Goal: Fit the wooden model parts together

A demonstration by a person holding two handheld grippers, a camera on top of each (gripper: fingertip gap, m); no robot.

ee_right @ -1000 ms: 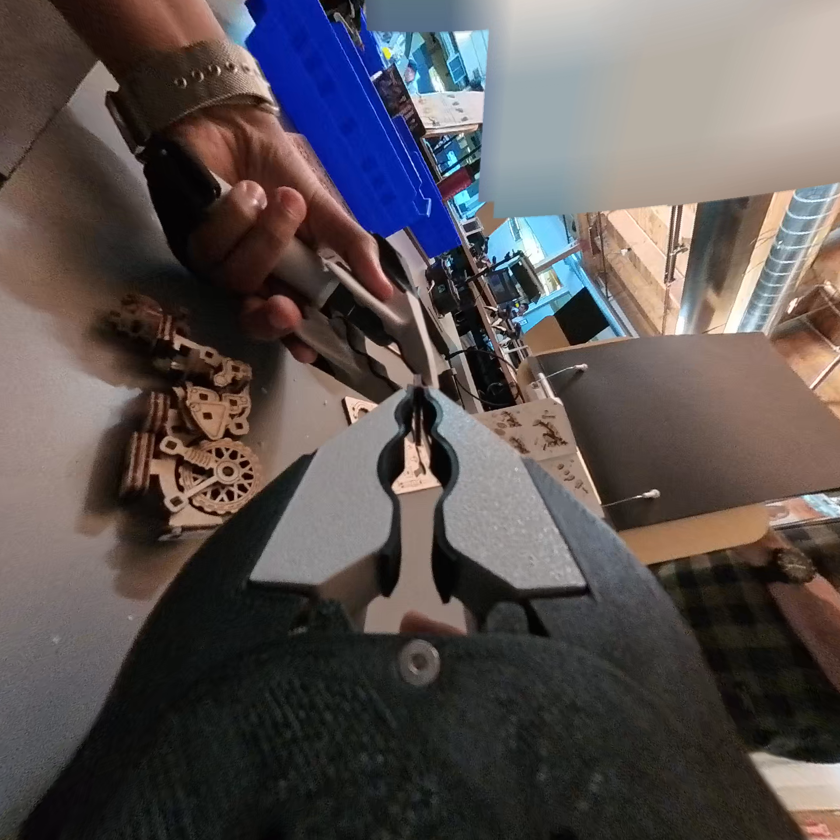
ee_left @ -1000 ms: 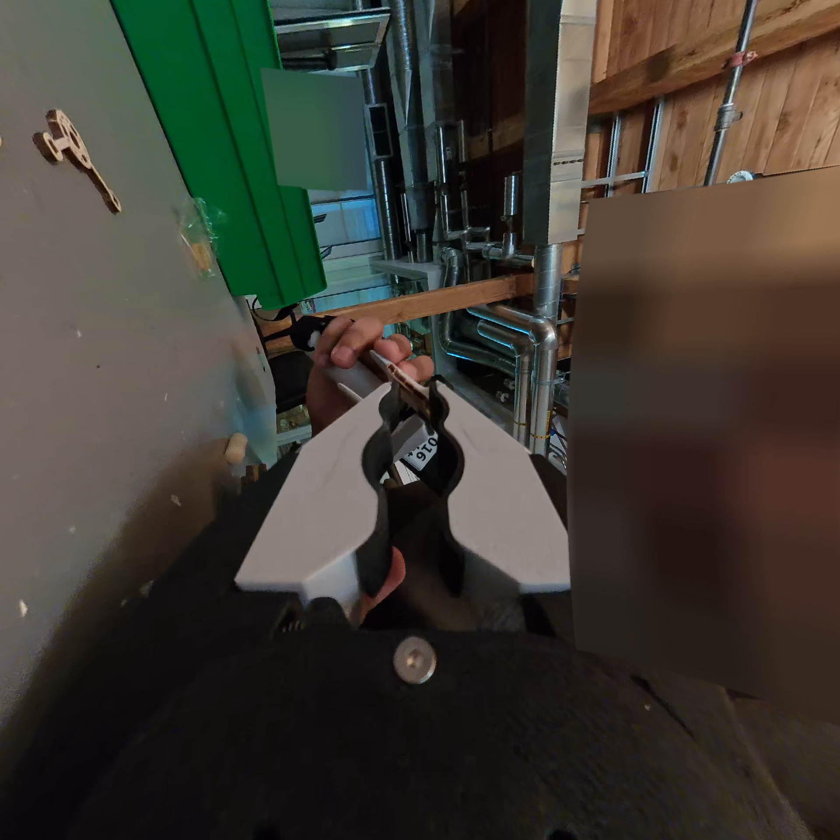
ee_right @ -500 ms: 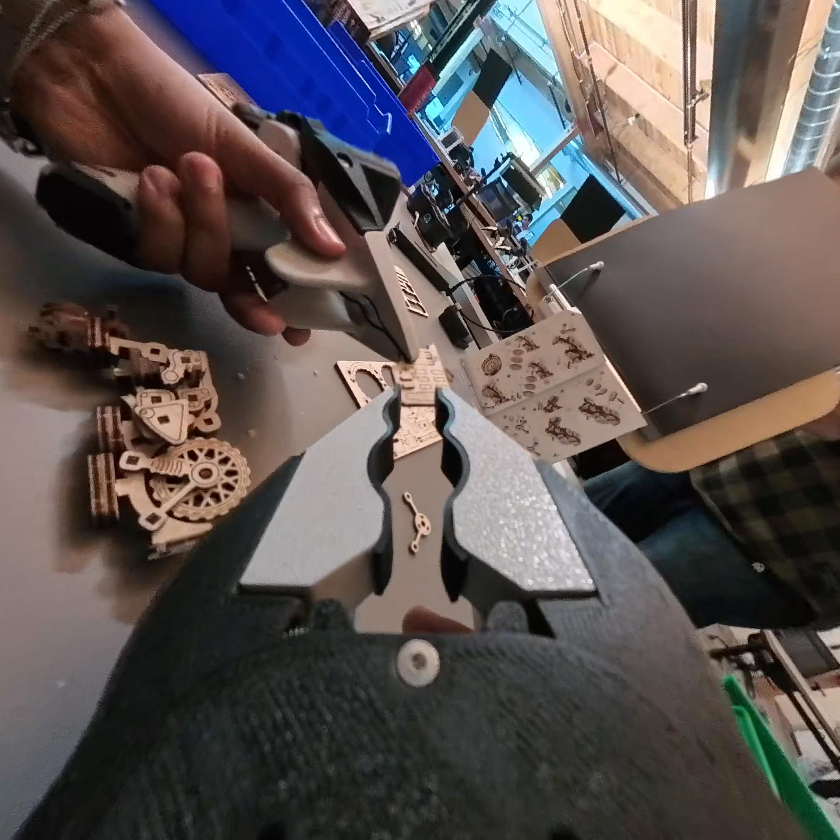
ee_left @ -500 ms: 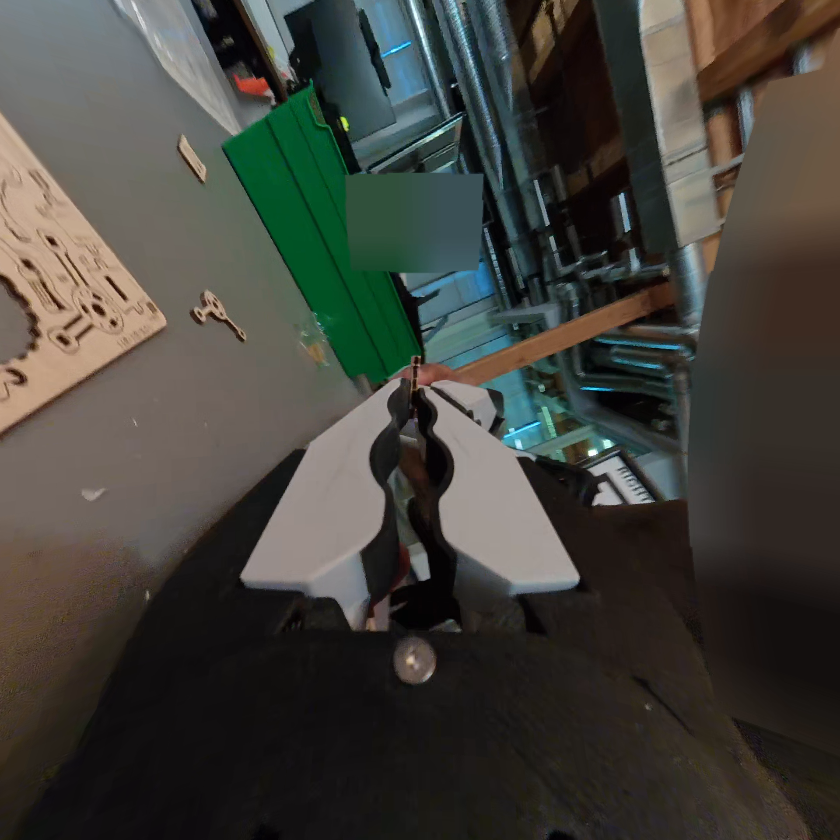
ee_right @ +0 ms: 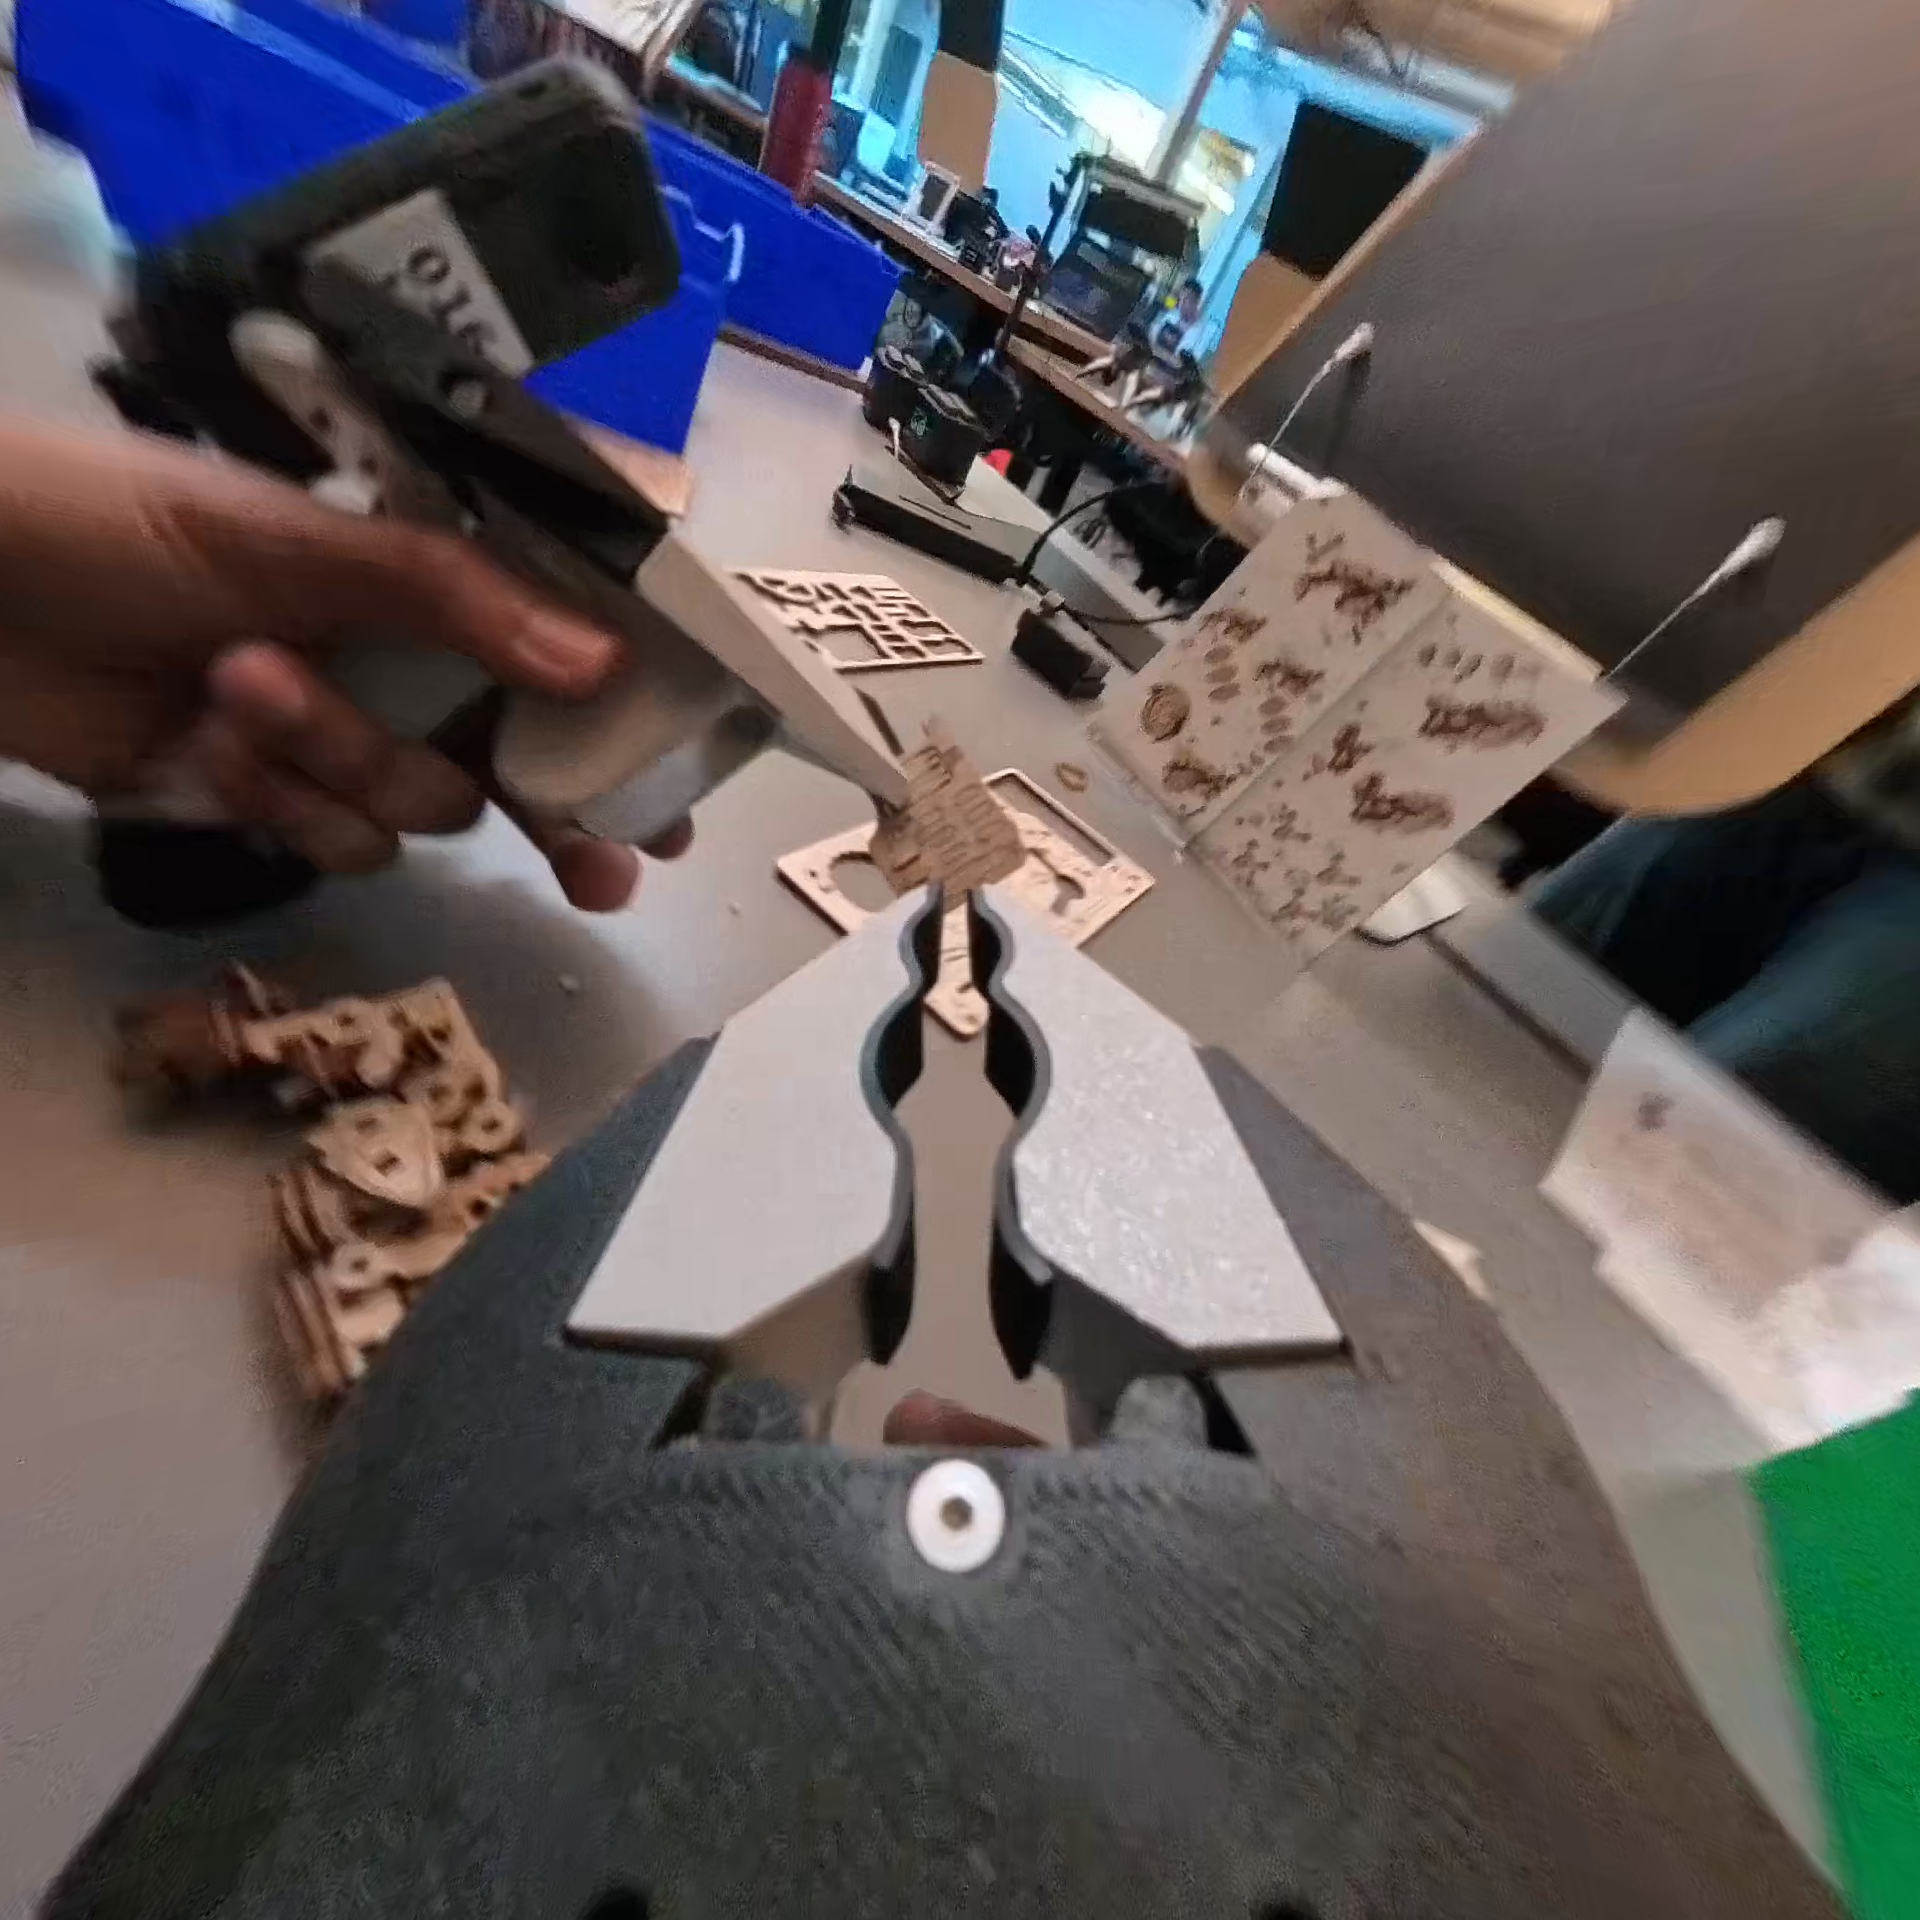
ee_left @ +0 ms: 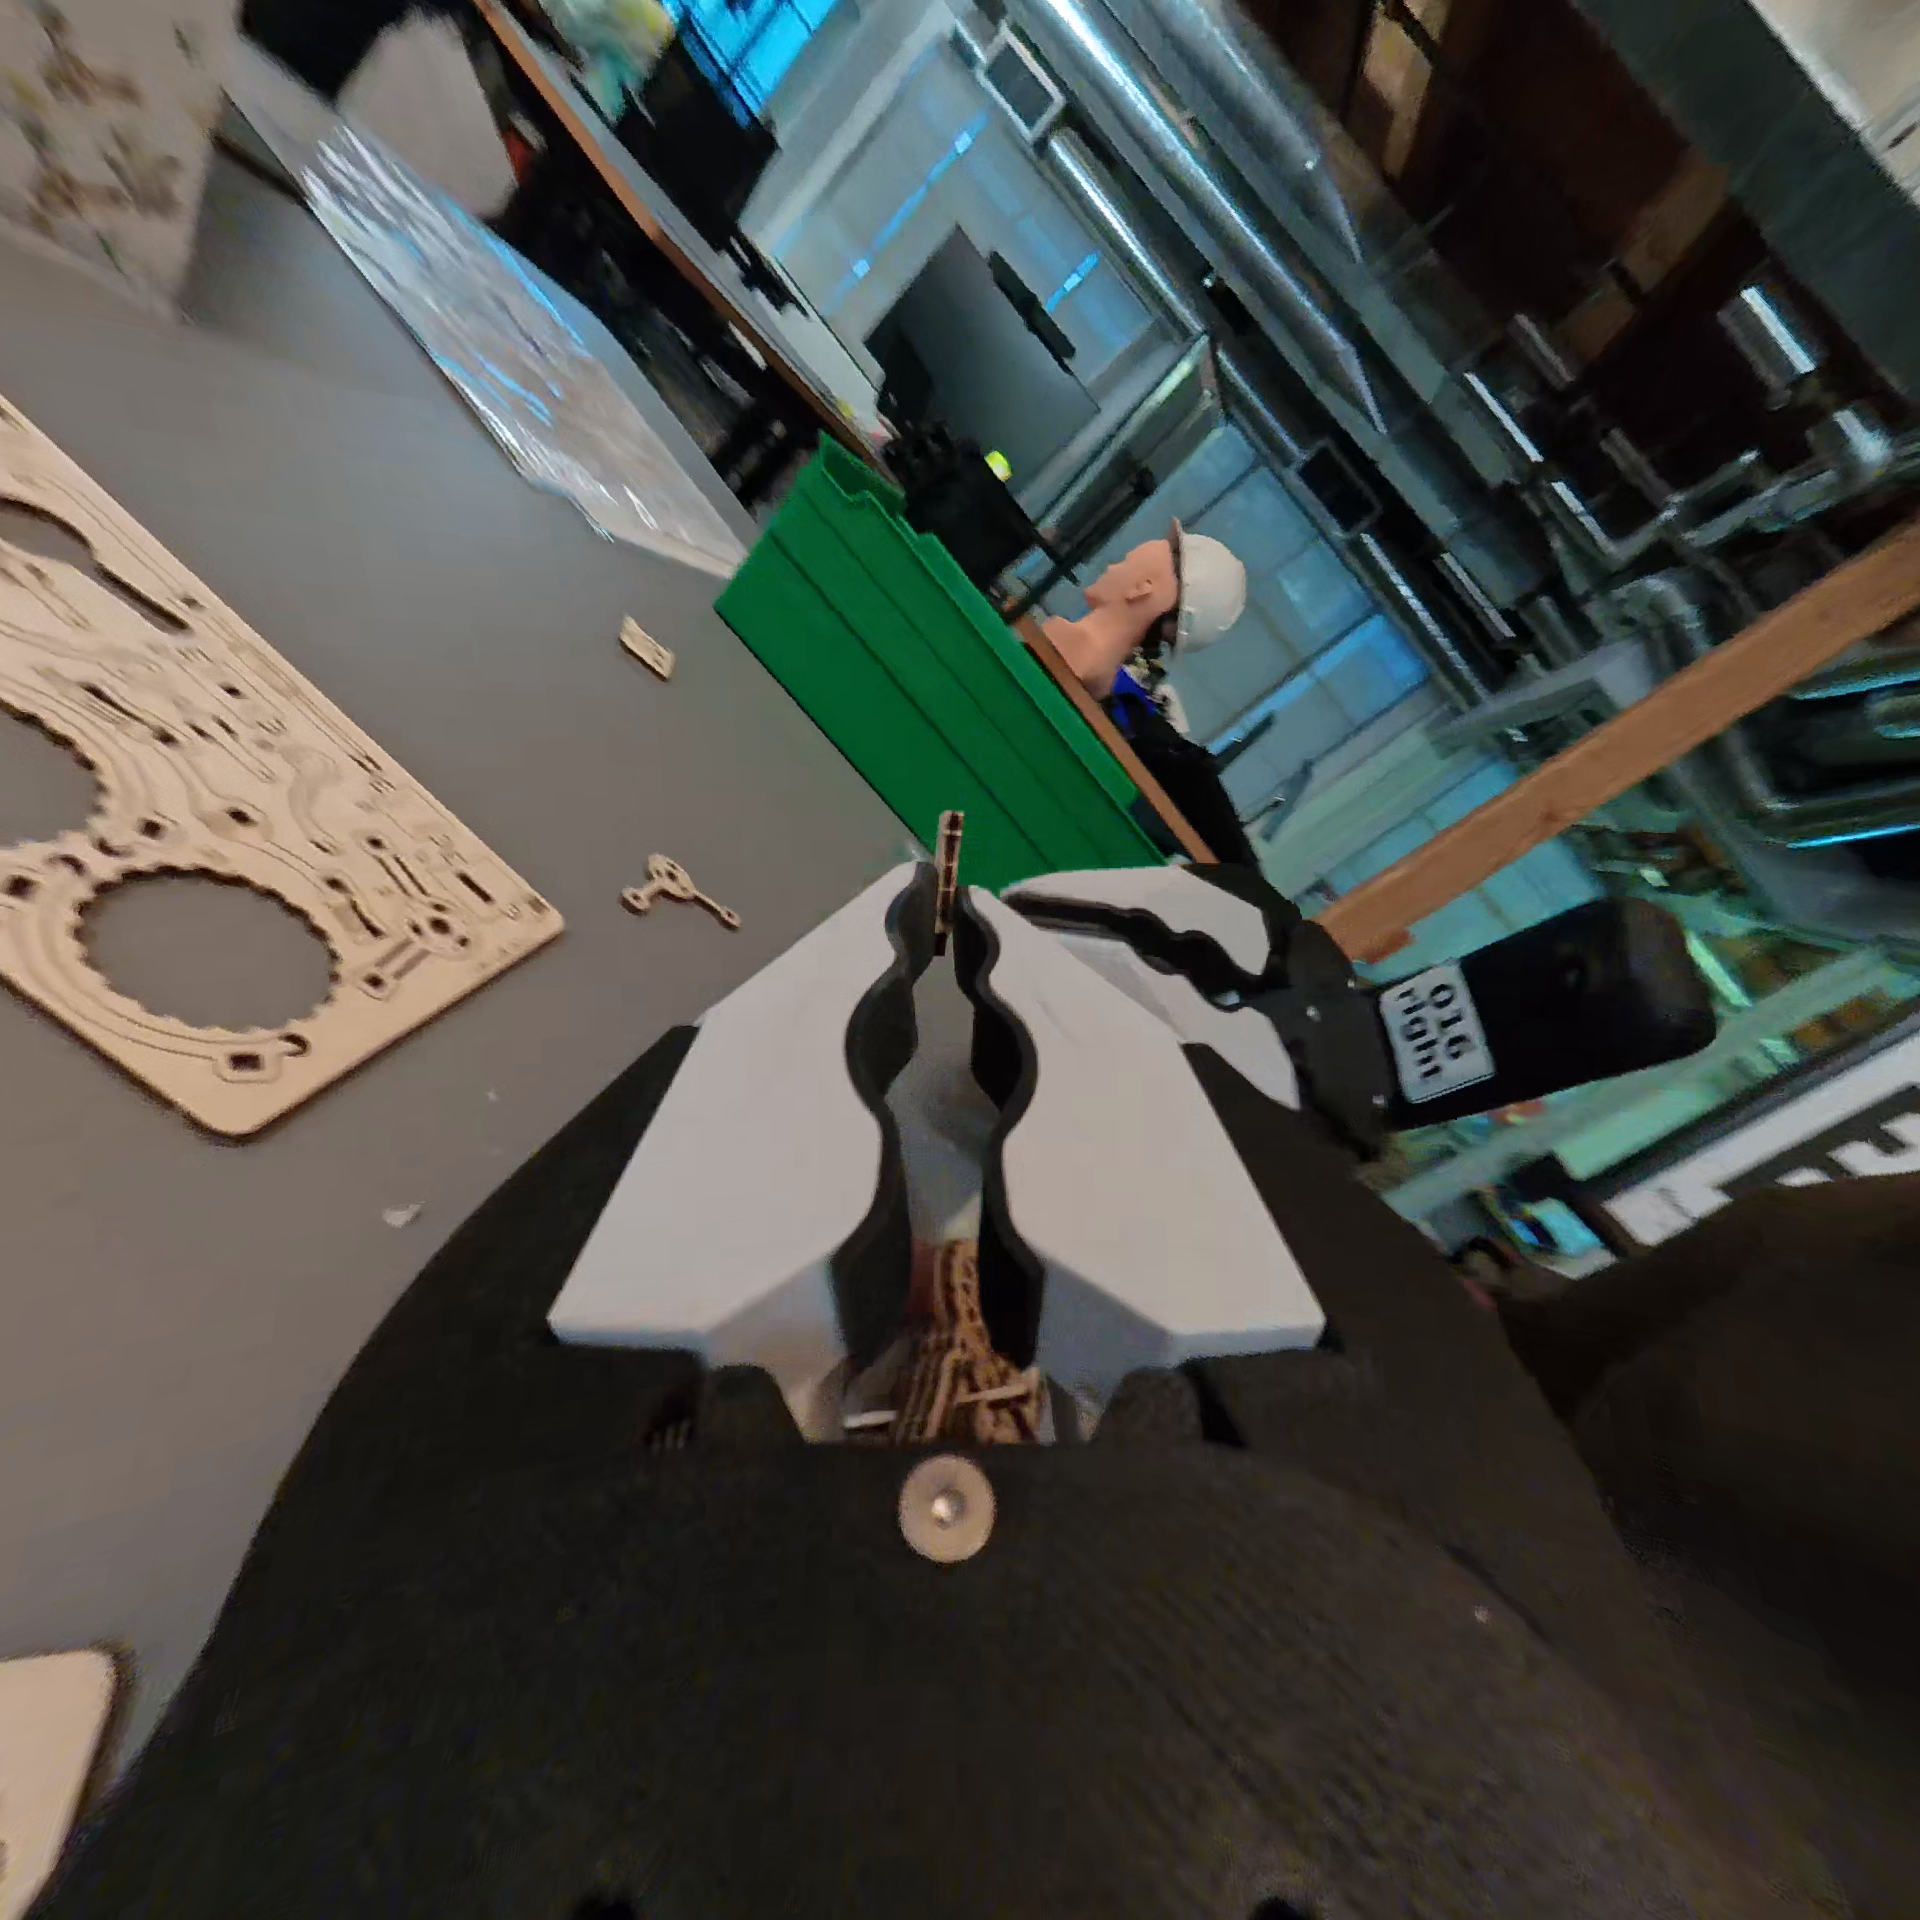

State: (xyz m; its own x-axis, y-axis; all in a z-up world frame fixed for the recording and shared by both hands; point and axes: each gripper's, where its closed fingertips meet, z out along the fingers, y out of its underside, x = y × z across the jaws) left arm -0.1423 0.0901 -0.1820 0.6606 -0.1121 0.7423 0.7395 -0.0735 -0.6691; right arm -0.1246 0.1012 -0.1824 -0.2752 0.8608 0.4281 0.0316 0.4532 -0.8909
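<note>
My left gripper (ee_left: 945,914) is clamped on a thin wooden part (ee_left: 948,873), seen edge-on, poking past my tips. My right gripper (ee_right: 956,914) has a narrow gap at the tips and grips nothing; in its view the left one (ee_right: 894,795) holds that flat part (ee_right: 951,831) just above the tips. Only that view shows the assembled wooden model (ee_right: 364,1122) on the grey table (ee_right: 675,935), left of my jaws

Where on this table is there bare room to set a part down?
Bare grey table runs between the punched plywood sheet and the green bin, broken only by small loose pieces. It is crowded around the assembled wooden model and the plywood frame beside the instruction booklet.
</note>
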